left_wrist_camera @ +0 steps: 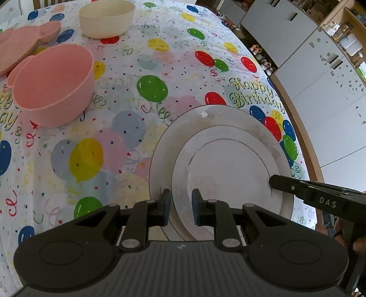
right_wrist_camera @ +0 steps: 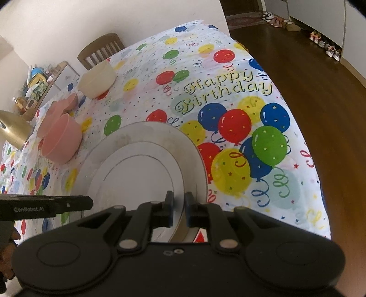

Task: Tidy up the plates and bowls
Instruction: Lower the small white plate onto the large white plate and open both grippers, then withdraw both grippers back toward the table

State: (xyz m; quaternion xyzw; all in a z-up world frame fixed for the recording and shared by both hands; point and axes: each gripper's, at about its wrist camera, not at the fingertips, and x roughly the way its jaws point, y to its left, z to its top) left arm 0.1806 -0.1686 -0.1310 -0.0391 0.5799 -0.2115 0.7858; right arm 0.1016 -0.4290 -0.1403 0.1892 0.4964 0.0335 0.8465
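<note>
A small white plate (left_wrist_camera: 228,169) (right_wrist_camera: 137,173) lies over a larger white plate (left_wrist_camera: 201,118) (right_wrist_camera: 148,132) on the balloon tablecloth. I cannot tell if the two touch. My left gripper (left_wrist_camera: 181,205) is shut on the small plate's left rim, one pad outside and one inside. Its tip shows in the right wrist view as the left gripper (right_wrist_camera: 90,203) at that edge. My right gripper (right_wrist_camera: 179,205) is shut on the opposite rim, and in the left wrist view the right gripper (left_wrist_camera: 273,182) reaches in from the right.
A pink bowl (left_wrist_camera: 52,84) (right_wrist_camera: 61,139) stands to the left, with a pink eared dish (left_wrist_camera: 20,45) behind it and a cream bowl (left_wrist_camera: 106,18) (right_wrist_camera: 97,78) farther back. The table's wooden edge (left_wrist_camera: 295,128) runs close on the right. A chair (right_wrist_camera: 100,50) stands at the far side.
</note>
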